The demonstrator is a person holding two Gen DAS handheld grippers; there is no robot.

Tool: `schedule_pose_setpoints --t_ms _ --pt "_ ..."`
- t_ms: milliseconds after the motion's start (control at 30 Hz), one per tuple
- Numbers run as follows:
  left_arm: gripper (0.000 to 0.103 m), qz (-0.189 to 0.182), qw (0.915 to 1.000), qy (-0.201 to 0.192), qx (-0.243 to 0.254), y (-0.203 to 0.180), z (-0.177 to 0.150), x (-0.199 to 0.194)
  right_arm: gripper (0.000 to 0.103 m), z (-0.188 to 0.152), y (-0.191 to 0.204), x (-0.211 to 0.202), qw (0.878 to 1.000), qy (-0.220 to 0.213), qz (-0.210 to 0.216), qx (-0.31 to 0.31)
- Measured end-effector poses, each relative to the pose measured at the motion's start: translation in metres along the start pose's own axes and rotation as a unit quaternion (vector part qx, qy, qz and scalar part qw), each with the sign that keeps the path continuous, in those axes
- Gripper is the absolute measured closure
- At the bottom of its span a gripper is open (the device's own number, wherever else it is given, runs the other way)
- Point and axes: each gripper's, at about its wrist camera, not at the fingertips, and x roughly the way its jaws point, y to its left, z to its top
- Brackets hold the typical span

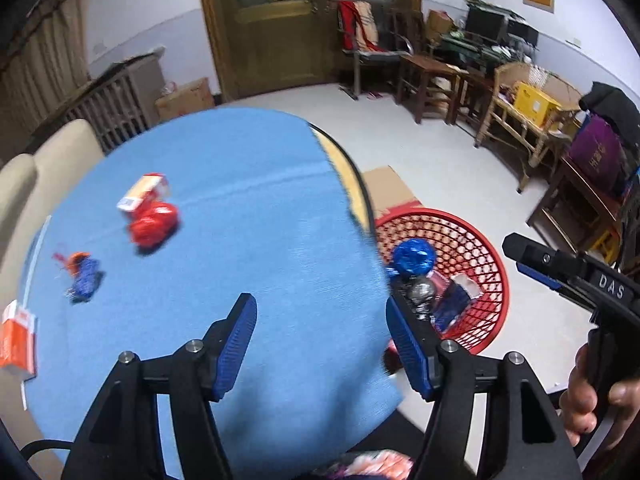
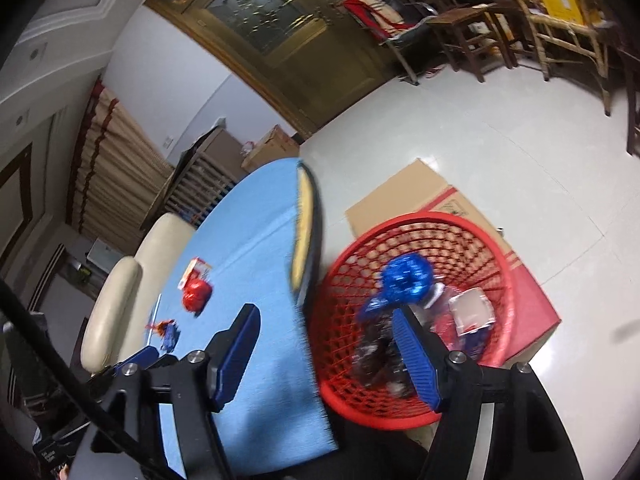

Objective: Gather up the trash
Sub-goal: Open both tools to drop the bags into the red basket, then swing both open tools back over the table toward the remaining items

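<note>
A round table with a blue cloth (image 1: 248, 200) (image 2: 256, 224) bears trash: a crumpled red wrapper (image 1: 154, 222) (image 2: 197, 296), a small yellow-and-red box (image 1: 140, 192) behind it, a blue-and-orange wrapper (image 1: 82, 276) (image 2: 168, 332) and an orange carton (image 1: 16, 340) at the left edge. On the floor to the right stands a red mesh basket (image 1: 484, 248) (image 2: 432, 232). In its mouth are a blue foil ball (image 1: 412, 258) (image 2: 404, 284), a silver ball (image 1: 422, 292) and a white packet (image 2: 472, 308). My left gripper (image 1: 320, 308) is open and empty over the cloth. My right gripper (image 2: 325, 316) is open and empty across the table's edge and the basket.
A flattened cardboard box (image 2: 416, 192) lies under the basket on the white floor. A beige chair (image 2: 120, 300) stands at the table's far left side. Wooden chairs (image 1: 520, 128) and a wooden door (image 1: 280, 20) line the back. A hand (image 1: 584, 400) grips the right gripper's handle.
</note>
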Motion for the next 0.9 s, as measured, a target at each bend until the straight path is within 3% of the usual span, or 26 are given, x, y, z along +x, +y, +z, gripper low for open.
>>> schedule_pose_setpoints --t_ms 200,300,533,900 --pt "0.035 0.038 0.9982 -0.047 -0.004 0.039 -0.034 -0.043 0.031 -0.016 0.058 0.008 0.998 0.011 0.02 -0.053" --pt "0.029 0.054 0.9968 -0.052 -0.026 0.067 -0.056 -0.053 0.031 -0.028 0.086 0.017 0.996 0.026 0.027 -0.076" --pt "0.029 0.084 0.9914 -0.049 -0.088 0.131 -0.094 -0.059 0.031 -0.059 0.14 0.048 0.989 0.071 0.03 -0.125" --pt "0.029 0.114 0.9734 -0.015 -0.198 0.234 -0.138 -0.032 0.031 -0.088 0.197 0.109 0.974 0.128 0.013 -0.185"
